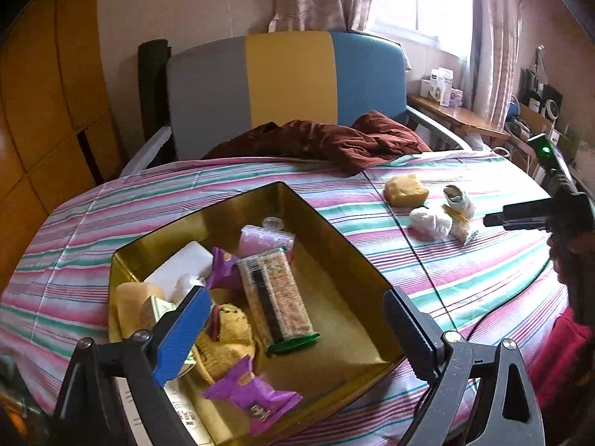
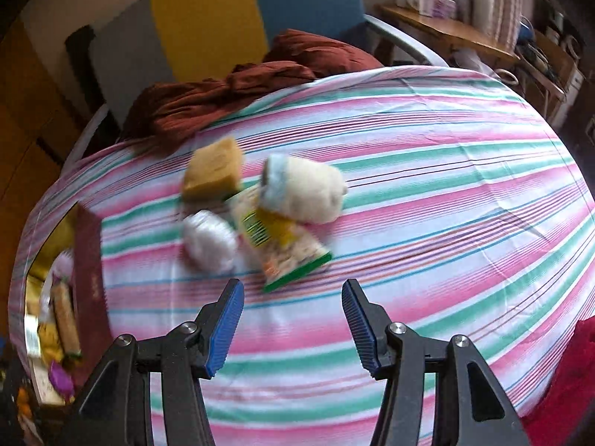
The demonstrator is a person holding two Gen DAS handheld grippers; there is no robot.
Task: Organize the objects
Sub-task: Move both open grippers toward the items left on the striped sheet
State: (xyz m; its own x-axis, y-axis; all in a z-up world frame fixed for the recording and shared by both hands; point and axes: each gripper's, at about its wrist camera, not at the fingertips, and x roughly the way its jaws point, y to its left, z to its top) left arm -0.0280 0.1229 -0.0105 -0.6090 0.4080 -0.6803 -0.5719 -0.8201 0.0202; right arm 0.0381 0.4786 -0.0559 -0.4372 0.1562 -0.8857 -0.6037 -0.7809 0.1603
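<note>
A gold-lined tin box [image 1: 346,245] stands on the striped tablecloth and holds several things, among them a long snack bar [image 1: 277,293], purple packets [image 1: 253,394], a brown plush toy [image 1: 227,338] and a pink roll [image 1: 264,238]. My left gripper [image 1: 293,293] hangs open over the box with nothing between its pads. On the cloth to the right lie a yellow sponge [image 2: 212,171], a white plush toy [image 2: 301,193], a green-edged snack packet [image 2: 286,245] and a white plastic wad [image 2: 208,241]. My right gripper [image 2: 292,284] stands open and empty just short of them.
A rumpled brown cloth [image 1: 327,141] lies at the table's far edge, before a grey, yellow and blue chair back [image 1: 290,78]. A black cable [image 1: 502,297] runs over the cloth at right. The box's dark red wall [image 2: 89,271] is at the left in the right wrist view.
</note>
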